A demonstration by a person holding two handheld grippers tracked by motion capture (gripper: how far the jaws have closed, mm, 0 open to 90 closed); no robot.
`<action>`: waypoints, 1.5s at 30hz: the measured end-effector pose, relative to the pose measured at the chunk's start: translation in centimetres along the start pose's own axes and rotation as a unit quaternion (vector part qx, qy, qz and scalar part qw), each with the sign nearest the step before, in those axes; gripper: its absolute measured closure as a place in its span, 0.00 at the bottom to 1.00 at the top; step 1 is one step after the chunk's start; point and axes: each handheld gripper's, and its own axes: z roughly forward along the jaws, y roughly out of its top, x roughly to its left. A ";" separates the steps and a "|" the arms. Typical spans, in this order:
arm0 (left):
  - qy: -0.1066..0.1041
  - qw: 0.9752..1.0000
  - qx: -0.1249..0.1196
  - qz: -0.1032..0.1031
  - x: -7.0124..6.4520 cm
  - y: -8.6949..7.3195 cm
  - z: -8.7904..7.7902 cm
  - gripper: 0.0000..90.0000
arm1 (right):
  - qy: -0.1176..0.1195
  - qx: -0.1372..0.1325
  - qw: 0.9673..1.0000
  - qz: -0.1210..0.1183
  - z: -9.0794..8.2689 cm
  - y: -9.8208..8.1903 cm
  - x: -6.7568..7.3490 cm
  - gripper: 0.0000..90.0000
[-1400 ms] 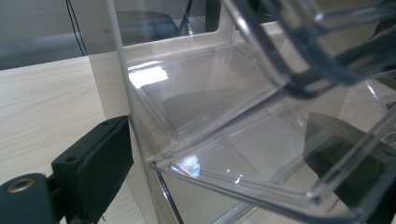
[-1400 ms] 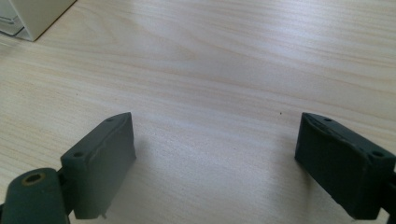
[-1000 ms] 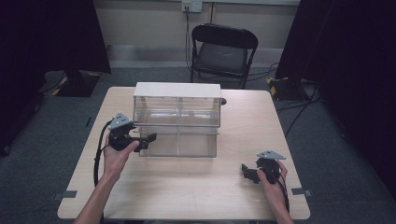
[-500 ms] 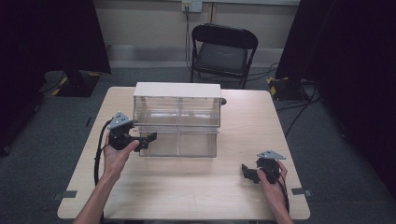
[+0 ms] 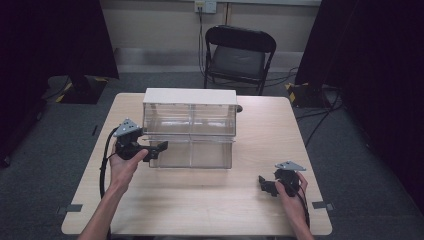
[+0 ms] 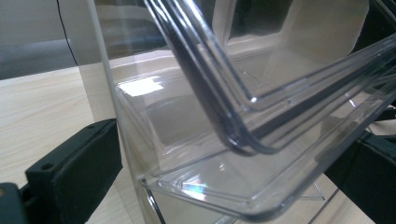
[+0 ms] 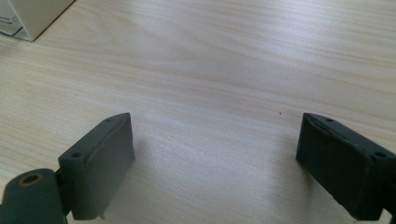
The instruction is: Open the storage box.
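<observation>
A clear plastic drawer cabinet (image 5: 189, 117) with a white top stands at the middle of the wooden table (image 5: 200, 210). Its lower drawer (image 5: 192, 154) sticks out toward me. My left gripper (image 5: 159, 148) is at that drawer's left front corner. In the left gripper view the jaws of the left gripper (image 6: 231, 140) stand wide apart, open, with the clear drawer edge (image 6: 243, 154) between them. My right gripper (image 5: 264, 184) rests low at the table's front right, apart from the cabinet. Its view shows the right gripper (image 7: 215, 140) open over bare wood (image 7: 233, 56).
A black folding chair (image 5: 239, 55) stands beyond the table's far edge. Cables lie on the grey floor (image 5: 350, 125) at the right. A corner of the cabinet base (image 7: 28, 18) shows at the top left of the right gripper view.
</observation>
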 end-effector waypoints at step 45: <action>0.003 1.000 0.004 -0.004 0.0 0.0 0.2 0.00 | 0.001 0.000 1.000 0.000 0.0 0.0 0.0 0.12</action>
